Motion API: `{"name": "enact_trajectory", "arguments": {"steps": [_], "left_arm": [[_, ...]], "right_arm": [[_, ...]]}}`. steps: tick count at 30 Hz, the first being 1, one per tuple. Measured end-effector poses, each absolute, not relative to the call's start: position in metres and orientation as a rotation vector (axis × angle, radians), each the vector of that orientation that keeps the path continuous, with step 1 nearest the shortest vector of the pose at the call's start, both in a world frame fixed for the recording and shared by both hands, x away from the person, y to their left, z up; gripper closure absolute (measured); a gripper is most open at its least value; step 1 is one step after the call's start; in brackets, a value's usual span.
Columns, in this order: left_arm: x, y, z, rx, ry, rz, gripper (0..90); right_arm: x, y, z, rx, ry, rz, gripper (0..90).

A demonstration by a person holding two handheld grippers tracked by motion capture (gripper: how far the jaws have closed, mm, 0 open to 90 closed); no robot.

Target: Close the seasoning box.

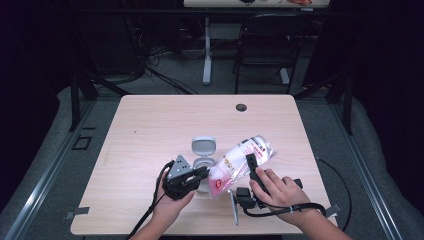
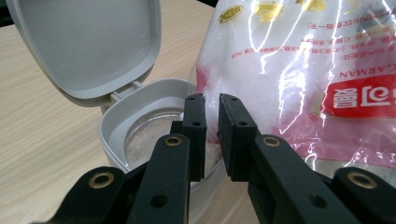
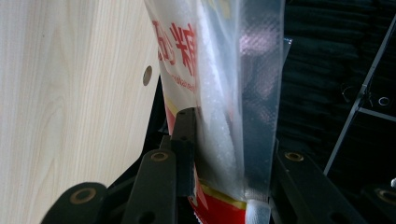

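Note:
A small grey container (image 1: pixel 203 163) stands near the table's front middle with its hinged lid (image 1: pixel 203 146) open and upright. In the left gripper view its rim (image 2: pixel 112 126) rings a bottom dusted with pale grains. My left gripper (image 1: pixel 200 174) (image 2: pixel 212 102) is shut on the container's near wall, one jaw inside and one outside. A clear bag of white granules (image 1: pixel 240 157) (image 2: pixel 299 60) (image 3: pixel 219 70) with red print is tilted, its low end at the container's edge. My right gripper (image 1: pixel 252 167) (image 3: pixel 229 140) is shut on the bag's middle.
The light wooden table (image 1: pixel 150 130) has a round cable hole (image 1: pixel 241 107) near its far edge. A black cable (image 1: pixel 340 190) loops from the right gripper over the table's right front. A chair (image 1: pixel 265 45) and a white desk leg (image 1: pixel 207 50) stand beyond the table.

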State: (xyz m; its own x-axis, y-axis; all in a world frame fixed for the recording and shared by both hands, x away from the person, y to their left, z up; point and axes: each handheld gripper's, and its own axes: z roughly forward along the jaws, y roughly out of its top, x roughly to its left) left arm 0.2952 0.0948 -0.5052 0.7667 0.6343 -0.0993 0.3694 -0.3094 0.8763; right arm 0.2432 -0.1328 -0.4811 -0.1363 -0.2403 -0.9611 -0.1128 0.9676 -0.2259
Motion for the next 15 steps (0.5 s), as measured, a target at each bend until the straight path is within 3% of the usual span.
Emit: {"name": "enact_trajectory", "arguments": {"steps": [15], "left_arm": [[0.2952, 0.0959, -0.5048, 1.931, 0.760, 0.326, 80.1]], "right_arm": [[0.2429, -0.1295, -0.4731, -0.253, 1.727, -0.085, 72.0]]}}
